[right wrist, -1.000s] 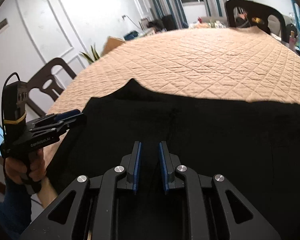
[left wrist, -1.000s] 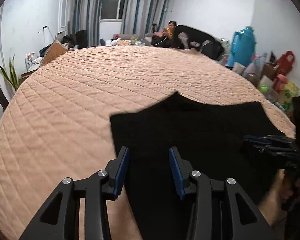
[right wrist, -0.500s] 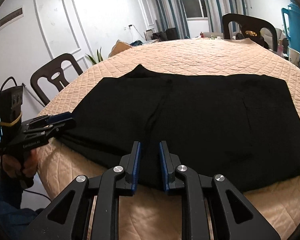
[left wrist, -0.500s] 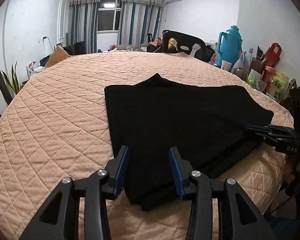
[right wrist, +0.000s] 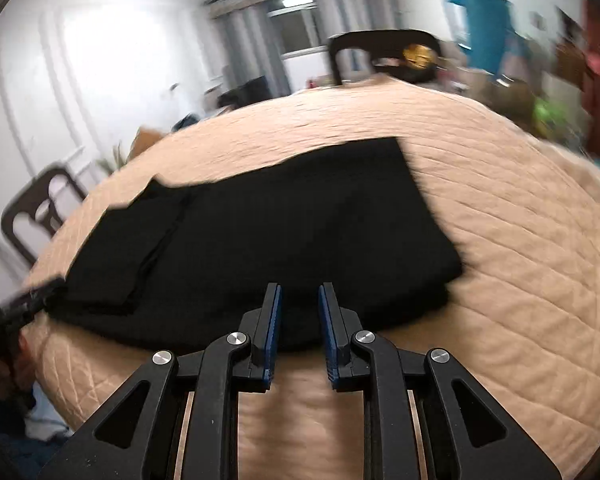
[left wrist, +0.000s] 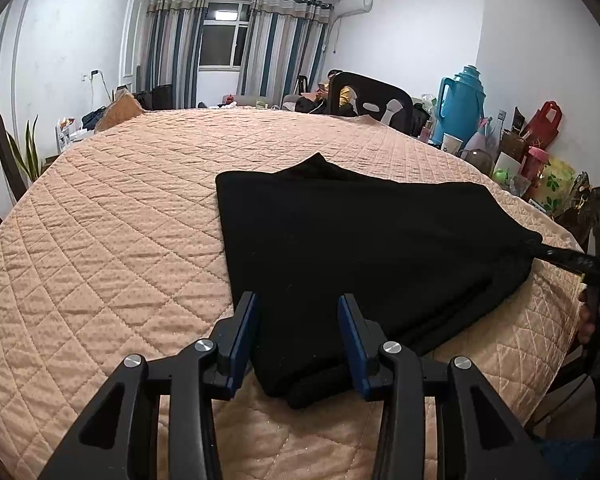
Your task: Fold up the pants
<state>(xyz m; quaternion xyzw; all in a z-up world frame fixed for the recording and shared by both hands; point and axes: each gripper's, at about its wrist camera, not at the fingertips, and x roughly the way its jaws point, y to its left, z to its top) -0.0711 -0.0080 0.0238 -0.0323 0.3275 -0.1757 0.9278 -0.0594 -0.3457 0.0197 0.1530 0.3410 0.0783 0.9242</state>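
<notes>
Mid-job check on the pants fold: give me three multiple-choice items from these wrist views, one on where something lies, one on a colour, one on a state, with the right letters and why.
1. Where do the pants lie?
A. On the quilted table cover
B. Over a chair back
C. On the floor

2. What colour are the pants?
A. Teal
B. Black
C. Red

3. What is the state of the left gripper?
A. Shut tight with nothing between the fingers
B. Open, its fingers apart, with the near corner of the pants seen between them
C. Out of view

Answers:
1 A: the garment lies in flat layers on the peach quilt.
2 B: the cloth is black in both wrist views.
3 B: a clear gap separates the blue pads in the left wrist view, and neither pad visibly presses the cloth.
</notes>
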